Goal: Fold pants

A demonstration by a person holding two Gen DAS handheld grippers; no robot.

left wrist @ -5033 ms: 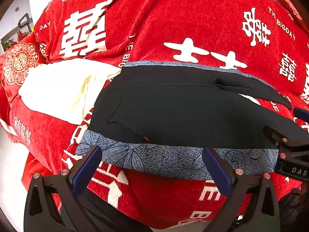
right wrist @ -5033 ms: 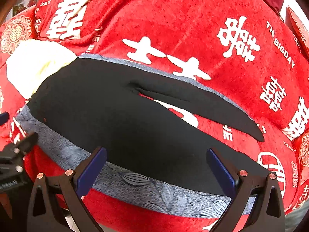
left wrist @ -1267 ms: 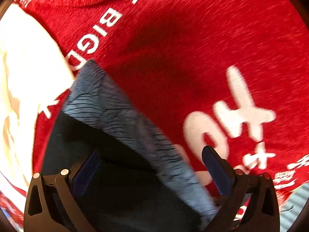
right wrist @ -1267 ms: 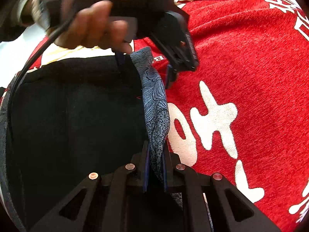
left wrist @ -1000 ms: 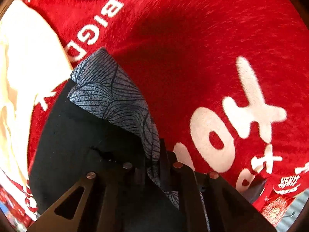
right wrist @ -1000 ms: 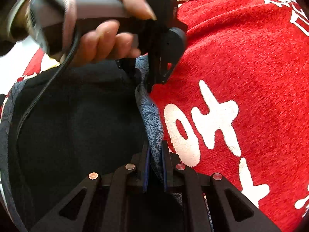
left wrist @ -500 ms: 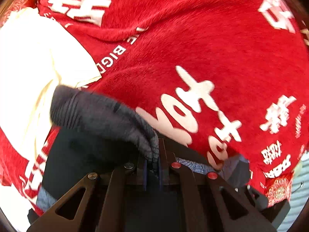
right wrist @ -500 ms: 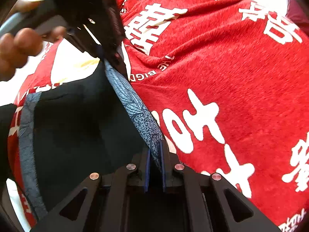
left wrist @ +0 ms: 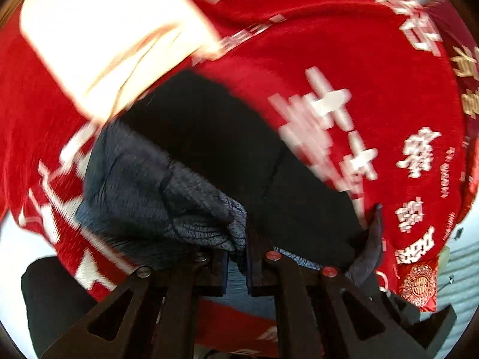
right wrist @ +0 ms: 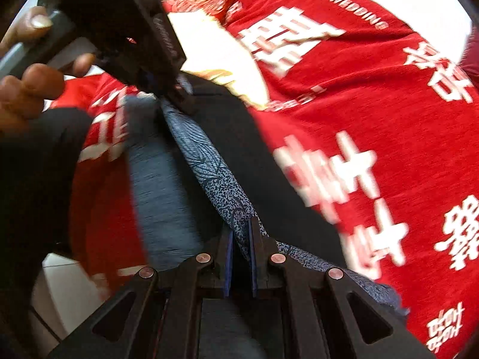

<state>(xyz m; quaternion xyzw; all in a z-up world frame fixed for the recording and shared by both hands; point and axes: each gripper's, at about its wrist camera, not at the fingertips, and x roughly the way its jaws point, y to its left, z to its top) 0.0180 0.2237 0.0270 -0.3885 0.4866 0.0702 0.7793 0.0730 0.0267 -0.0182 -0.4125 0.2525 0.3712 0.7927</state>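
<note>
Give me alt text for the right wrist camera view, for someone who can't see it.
The right tongs are shut on the blue-grey patterned band of black pants, which stretches tight up to the left tongs, held in a person's hand. Beneath lies a red blanket with white lettering; the picture is motion-blurred.

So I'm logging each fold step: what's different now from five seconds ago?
Both grippers, open then, have shut on the patterned band: left gripper, right gripper. They have lifted the band and carried it over the black pants. The red blanket and cream cloth stayed.
</note>
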